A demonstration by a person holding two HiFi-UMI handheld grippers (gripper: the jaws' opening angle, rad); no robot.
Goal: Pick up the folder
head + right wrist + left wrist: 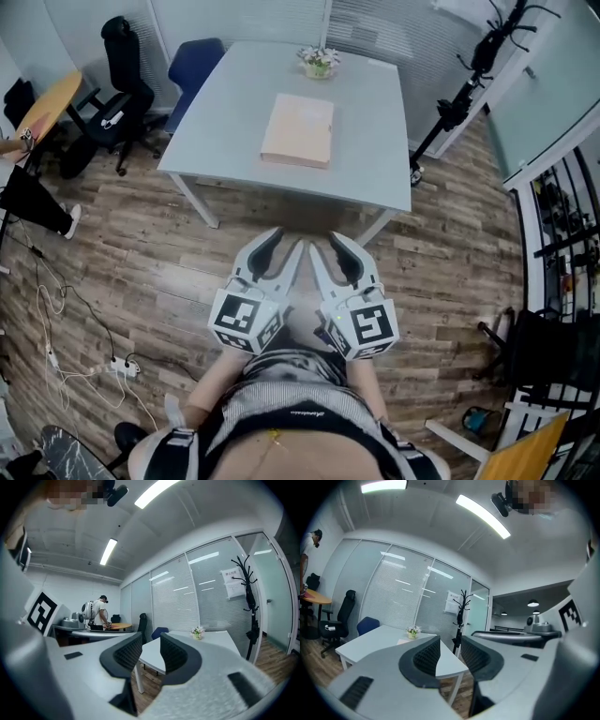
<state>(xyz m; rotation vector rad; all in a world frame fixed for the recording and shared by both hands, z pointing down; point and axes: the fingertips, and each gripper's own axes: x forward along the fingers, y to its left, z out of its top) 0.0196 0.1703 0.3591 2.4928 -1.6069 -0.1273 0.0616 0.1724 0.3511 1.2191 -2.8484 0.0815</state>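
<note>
Left gripper (pixel 284 246) and right gripper (pixel 328 246), jaws parted (both empty), point toward the folder (pixel 298 130) on the table (pixel 375 141), seemingly readied for pickup.

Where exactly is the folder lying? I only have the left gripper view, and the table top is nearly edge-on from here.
Observer: The head view shows the pale folder lying flat near the middle of the white table. The small flower pot is beyond it, by the far edge.
Operator: Are the grippers over the table?
Observer: No. The left gripper and right gripper are side by side over the wooden floor, short of the table's near edge.
Operator: Is the right one carrying anything?
Observer: No. The right gripper view shows its jaws apart with nothing between them.
</note>
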